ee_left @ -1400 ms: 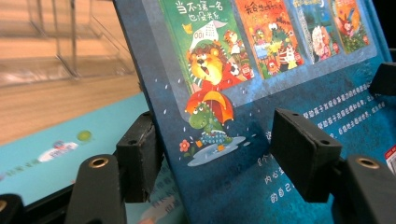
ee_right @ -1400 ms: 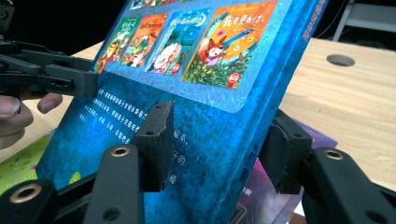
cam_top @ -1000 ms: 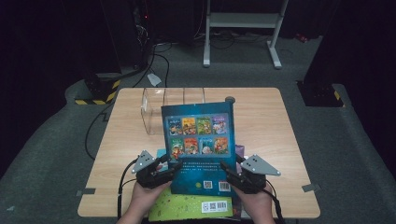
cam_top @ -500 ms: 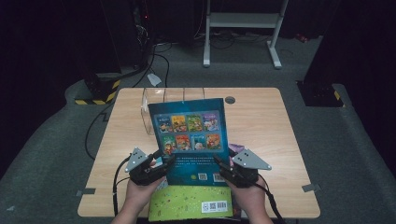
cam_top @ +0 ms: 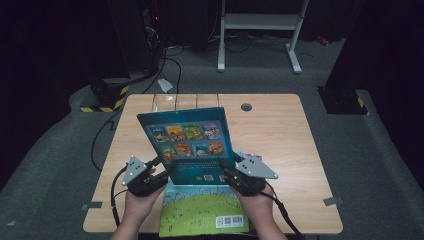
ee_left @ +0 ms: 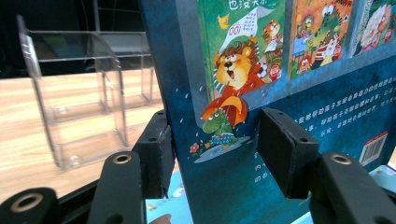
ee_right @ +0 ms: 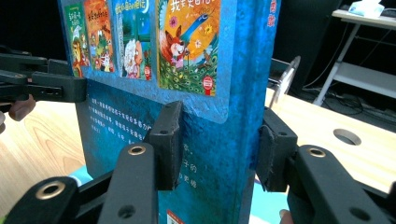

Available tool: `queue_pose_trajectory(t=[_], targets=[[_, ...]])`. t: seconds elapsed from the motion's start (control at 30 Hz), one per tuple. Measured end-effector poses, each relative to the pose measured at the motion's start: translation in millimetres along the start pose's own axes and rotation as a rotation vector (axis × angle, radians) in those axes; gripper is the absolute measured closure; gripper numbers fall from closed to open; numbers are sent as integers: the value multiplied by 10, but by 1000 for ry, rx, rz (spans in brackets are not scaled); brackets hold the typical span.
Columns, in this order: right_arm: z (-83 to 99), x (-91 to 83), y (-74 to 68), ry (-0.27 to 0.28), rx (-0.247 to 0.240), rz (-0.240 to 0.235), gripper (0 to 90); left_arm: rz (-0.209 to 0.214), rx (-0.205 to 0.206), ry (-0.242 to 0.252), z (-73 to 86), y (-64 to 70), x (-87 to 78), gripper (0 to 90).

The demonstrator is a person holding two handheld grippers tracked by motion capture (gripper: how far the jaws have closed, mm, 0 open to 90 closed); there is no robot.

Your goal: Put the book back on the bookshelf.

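In the high view, we can't read the fine print on the blue book (cam_top: 187,145). It hides most of the clear rack (cam_top: 165,101), upper centre. The green book (cam_top: 205,212) is cut off at the btm edge.

The high view is soft and slightly blurred, with the pale wooden table (cam_top: 280,145) evenly lit from above and the floor and far background falling into near black. Both gripper views are brighter and sharper: the blue picture book cover (ee_left: 289,93) shows crisp print, while the clear plastic file holder (ee_left: 74,107) catches faint glare.
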State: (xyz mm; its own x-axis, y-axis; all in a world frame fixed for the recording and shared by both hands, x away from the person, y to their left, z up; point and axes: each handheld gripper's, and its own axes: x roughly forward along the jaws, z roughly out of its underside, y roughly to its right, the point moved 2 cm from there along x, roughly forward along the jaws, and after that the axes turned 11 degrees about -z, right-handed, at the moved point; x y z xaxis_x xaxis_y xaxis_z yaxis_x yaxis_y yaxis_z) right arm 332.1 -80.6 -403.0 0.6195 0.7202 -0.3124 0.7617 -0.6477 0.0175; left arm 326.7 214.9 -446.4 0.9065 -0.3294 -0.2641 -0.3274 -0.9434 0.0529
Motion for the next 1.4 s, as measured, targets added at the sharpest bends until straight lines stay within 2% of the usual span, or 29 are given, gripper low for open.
queue_pose_trajectory(t=[0.13, 0.33, 0.53, 0.67, 0.73, 0.8, 0.97, 1.17, 1.33, 1.4], targets=[[-6, 109, -44, 9, -5, -14, 577, -19, 24, 5, -8, -97, -25, 474], [-11, 213, -84, 15, -8, -16, 577, -23, 14, 4, 16, -175, -18, 472], [2, 160, -80, 14, -19, 4, 576, -1, -4, -4, 61, -125, 47, 469], [83, 141, -59, -5, -5, 12, 571, -2, 17, -18, 97, -88, 95, 465], [136, 119, -49, 22, 4, 6, 576, 5, 20, -18, 91, -75, 104, 462], [141, 99, -62, 24, 12, 9, 558, 6, 21, -11, 96, -70, 109, 459], [148, 72, -112, 20, 10, -9, 498, 14, 33, 4, 120, -75, 85, 453], [189, 22, -151, 30, 3, -27, 491, 28, 43, 24, 155, -83, 33, 450], [226, -21, -179, 37, 0, -37, 472, 46, 34, 34, 179, -94, 5, 448], [211, -13, -177, 37, -4, -52, 465, 55, 9, 37, 182, -96, 1, 448]])
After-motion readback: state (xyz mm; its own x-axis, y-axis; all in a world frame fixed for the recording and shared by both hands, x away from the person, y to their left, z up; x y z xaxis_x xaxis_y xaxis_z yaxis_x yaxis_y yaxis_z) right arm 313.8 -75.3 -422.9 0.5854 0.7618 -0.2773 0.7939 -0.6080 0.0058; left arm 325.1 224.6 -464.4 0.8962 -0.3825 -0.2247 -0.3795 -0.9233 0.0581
